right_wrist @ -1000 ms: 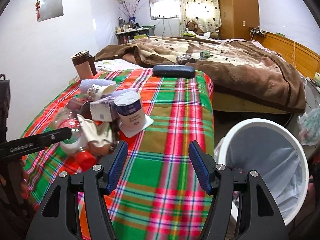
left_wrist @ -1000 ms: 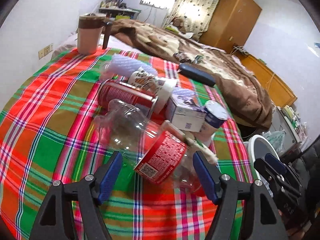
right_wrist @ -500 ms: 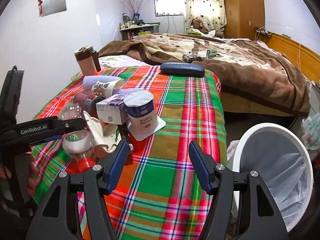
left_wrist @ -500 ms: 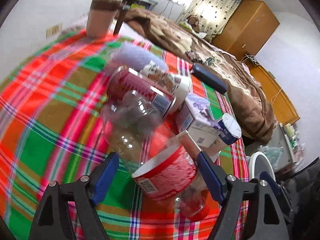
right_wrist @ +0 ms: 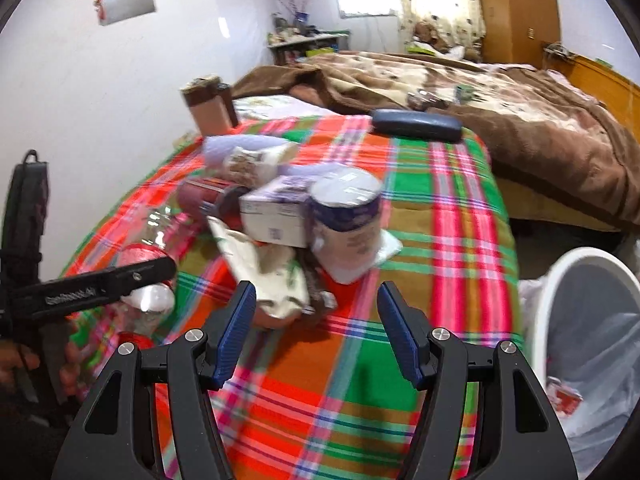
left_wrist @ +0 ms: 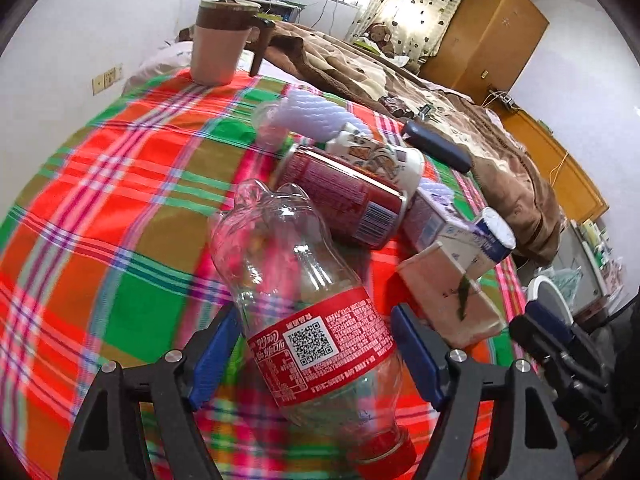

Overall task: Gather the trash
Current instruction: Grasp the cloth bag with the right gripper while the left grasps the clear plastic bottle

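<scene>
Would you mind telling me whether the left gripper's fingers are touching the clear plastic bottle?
Cannot tell. In the left wrist view, the left gripper straddles the clear plastic bottle, but no gap or contact shows plainly.

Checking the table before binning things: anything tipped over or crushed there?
Yes. The clear bottle and red can lie on their sides in the pile, and the beige carton looks crumpled. The mug stands upright.

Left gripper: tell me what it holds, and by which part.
Nothing yet. The left gripper is open, its fingers either side of the bottle at the red label, apparently not clamped.
</scene>
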Demonstrator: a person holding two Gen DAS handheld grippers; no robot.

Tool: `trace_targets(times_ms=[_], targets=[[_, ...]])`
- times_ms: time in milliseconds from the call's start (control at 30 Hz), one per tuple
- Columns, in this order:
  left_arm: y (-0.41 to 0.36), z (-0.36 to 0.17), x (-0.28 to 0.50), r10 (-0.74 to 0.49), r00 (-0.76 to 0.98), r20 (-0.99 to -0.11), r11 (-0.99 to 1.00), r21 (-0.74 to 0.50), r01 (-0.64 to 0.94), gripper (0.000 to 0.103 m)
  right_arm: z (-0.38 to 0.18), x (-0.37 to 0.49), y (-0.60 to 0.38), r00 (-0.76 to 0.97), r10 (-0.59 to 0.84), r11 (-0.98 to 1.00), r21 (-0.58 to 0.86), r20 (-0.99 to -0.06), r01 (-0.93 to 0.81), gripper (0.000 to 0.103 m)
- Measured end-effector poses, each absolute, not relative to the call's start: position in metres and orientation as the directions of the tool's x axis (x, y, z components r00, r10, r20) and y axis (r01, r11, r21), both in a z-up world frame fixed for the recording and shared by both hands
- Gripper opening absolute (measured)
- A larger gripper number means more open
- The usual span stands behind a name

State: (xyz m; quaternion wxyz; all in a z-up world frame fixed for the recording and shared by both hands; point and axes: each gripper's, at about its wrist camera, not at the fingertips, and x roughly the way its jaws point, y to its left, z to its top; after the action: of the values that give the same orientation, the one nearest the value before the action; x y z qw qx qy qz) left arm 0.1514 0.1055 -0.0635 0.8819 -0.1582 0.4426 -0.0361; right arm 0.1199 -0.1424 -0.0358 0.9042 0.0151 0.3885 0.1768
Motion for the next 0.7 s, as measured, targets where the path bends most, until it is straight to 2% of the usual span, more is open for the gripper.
trace_targets(times_ms=[167, 433, 467, 533, 700], targets=[[0.117, -0.063, 0.142, -0.209, 0.601, -0.771, 0.95, -0.306, -0.062, 0.077, -0.036, 0.12, -0.121, 0.618, 0.373, 0.912, 0.15, -0.692, -0.383, 0.065], [0.126, -0.065, 0.139, -0.24, 0.603, -0.761, 0.938, -0.341, -0.057, 0.077, -0.05, 0.131, -0.105, 0.594, 0.331, 0.919, 0.106, -0.734, -0.381, 0.064], [0.126, -0.065, 0.14, -0.242, 0.603, -0.76, 0.938, -0.341, -0.054, 0.078, -0.051, 0.132, -0.105, 0.593, 0.333, 0.919, 0.113, -0.733, -0.378, 0.062], [0.126, -0.066, 0.142, -0.248, 0.599, -0.762, 0.937, -0.347, -0.054, 0.078, -0.054, 0.136, -0.105, 0.59, 0.328, 0.923, 0.12, -0.738, -0.365, 0.046], [0.123, -0.073, 0.145, -0.249, 0.584, -0.773, 0.938, -0.343, -0.053, 0.077, -0.056, 0.134, -0.104, 0.588, 0.325, 0.926, 0.123, -0.74, -0.357, 0.046]])
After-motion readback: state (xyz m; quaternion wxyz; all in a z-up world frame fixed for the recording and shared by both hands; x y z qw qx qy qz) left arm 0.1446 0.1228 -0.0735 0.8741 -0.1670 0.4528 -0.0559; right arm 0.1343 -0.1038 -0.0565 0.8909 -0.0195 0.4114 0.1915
